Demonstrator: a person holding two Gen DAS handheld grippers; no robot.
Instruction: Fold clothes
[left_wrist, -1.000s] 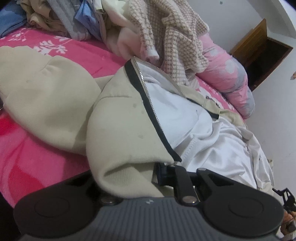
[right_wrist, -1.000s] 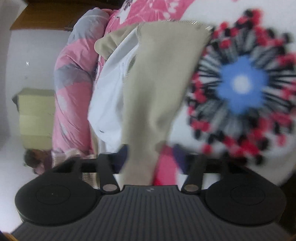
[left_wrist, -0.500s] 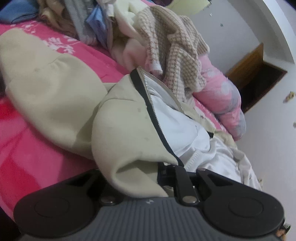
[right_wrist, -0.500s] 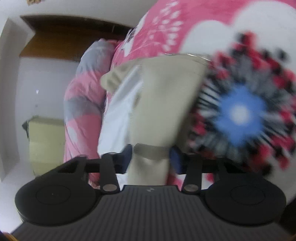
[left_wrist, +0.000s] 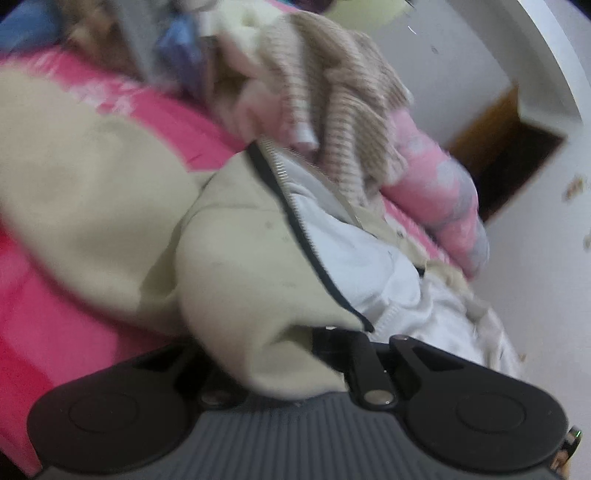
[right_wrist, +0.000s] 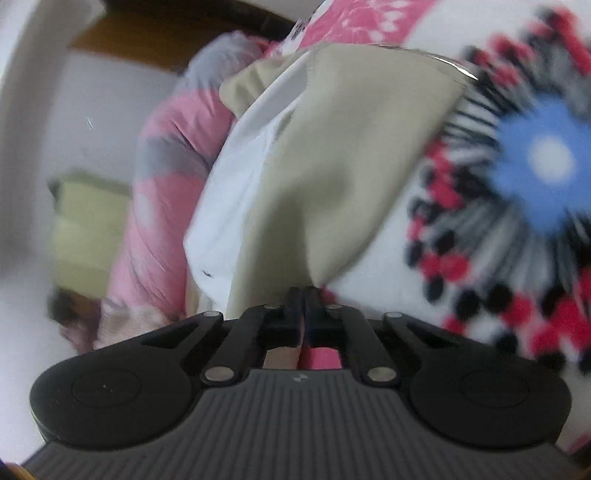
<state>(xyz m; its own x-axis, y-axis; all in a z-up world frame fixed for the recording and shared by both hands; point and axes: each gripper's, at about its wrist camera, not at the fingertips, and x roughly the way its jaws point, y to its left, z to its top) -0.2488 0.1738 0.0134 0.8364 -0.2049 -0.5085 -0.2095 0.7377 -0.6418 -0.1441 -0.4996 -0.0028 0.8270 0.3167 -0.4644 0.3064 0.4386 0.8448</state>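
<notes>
Beige fabric of a zip-up jacket (left_wrist: 236, 266) lies spread on the pink bedspread (left_wrist: 55, 332), and both claws have it by an edge, apparently so that the garment can be lifted or pulled taut before a fold. The left gripper (left_wrist: 295, 354) is clenched on a bunched corner of the jacket beside the dark-taped zipper (left_wrist: 295, 221); cloth drapes over its near finger, so the pinch itself is partly hidden. The right gripper (right_wrist: 303, 295) has just been closing, and its jaws now stand together with a narrow beige end of the jacket (right_wrist: 332, 166) pinched between them. From the jacket, the white lining (left_wrist: 369, 266) opens toward the wall side. A heap of unfolded clothes (left_wrist: 314, 81) sits just beyond the jacket's collar end, likely waiting its turn, and a rolled pink quilt (left_wrist: 443, 192) lies past the jacket toward the wall. In the right wrist view a flower-patterned blanket (right_wrist: 517, 184) shows beside the jacket. Both views are blurred.
</notes>
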